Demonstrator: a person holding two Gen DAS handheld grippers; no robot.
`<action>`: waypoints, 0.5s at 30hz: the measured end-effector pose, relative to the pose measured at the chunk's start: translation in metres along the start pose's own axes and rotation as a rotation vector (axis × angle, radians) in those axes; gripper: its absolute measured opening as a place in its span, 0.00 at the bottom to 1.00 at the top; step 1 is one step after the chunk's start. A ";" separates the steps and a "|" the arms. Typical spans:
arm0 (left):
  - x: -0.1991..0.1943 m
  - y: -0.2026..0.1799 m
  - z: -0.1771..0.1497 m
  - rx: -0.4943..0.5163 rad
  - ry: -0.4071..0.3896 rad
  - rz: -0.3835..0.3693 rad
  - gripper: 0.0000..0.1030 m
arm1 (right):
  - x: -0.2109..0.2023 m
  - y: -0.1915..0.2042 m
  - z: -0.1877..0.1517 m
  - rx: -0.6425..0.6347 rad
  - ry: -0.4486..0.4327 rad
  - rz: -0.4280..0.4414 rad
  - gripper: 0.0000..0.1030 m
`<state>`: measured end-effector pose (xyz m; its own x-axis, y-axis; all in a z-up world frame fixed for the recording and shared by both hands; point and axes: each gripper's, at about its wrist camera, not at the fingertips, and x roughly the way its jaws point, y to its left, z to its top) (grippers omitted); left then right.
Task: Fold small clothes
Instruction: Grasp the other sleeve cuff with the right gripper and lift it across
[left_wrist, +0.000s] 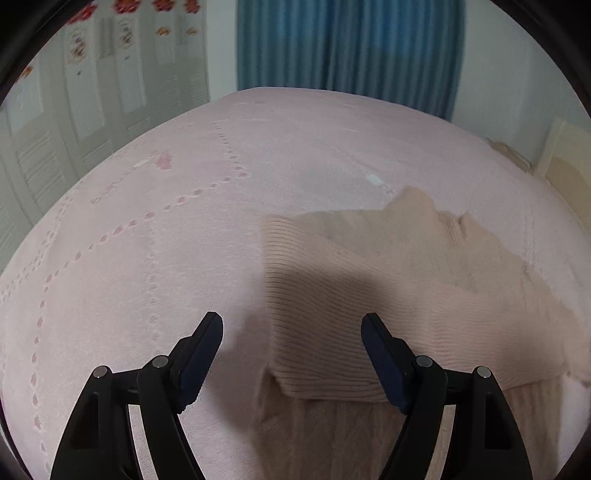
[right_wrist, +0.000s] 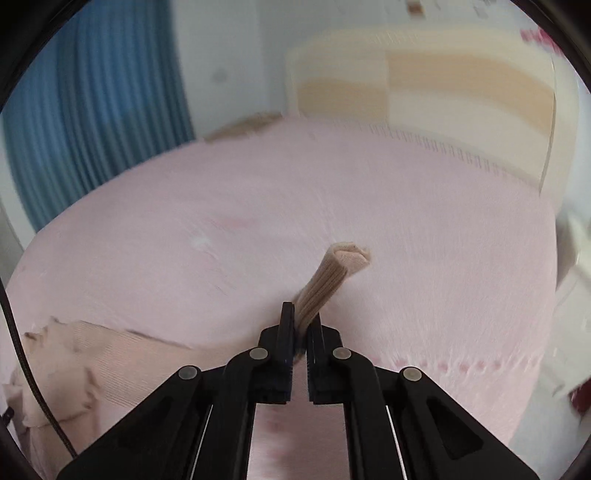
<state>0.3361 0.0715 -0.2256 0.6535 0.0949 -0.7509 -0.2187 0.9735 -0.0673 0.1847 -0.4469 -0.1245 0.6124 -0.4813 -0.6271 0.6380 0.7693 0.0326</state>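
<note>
A beige ribbed knit sweater lies on the pink bedspread, with one ribbed part folded across its body. My left gripper is open and empty, hovering just above the folded part's near edge. My right gripper is shut on a ribbed sleeve cuff of the sweater, which sticks out past the fingertips above the bed. The rest of the sweater shows at the lower left of the right wrist view.
The pink bedspread fills both views. A blue curtain hangs behind the bed and white closet doors stand at the left. A cream and tan headboard is at the bed's far side. A black cable crosses the lower left.
</note>
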 end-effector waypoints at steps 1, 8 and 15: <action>-0.005 0.010 0.001 -0.034 0.000 -0.025 0.74 | -0.013 0.016 0.007 -0.022 -0.020 0.011 0.05; -0.024 0.097 -0.007 -0.194 0.009 -0.071 0.74 | -0.091 0.147 0.024 -0.185 -0.126 0.121 0.05; -0.026 0.165 -0.011 -0.263 -0.012 -0.051 0.74 | -0.125 0.301 -0.016 -0.404 -0.166 0.239 0.05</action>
<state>0.2750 0.2278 -0.2240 0.6764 0.0513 -0.7347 -0.3654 0.8895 -0.2743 0.2920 -0.1483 -0.0489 0.8062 -0.3070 -0.5058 0.2589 0.9517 -0.1649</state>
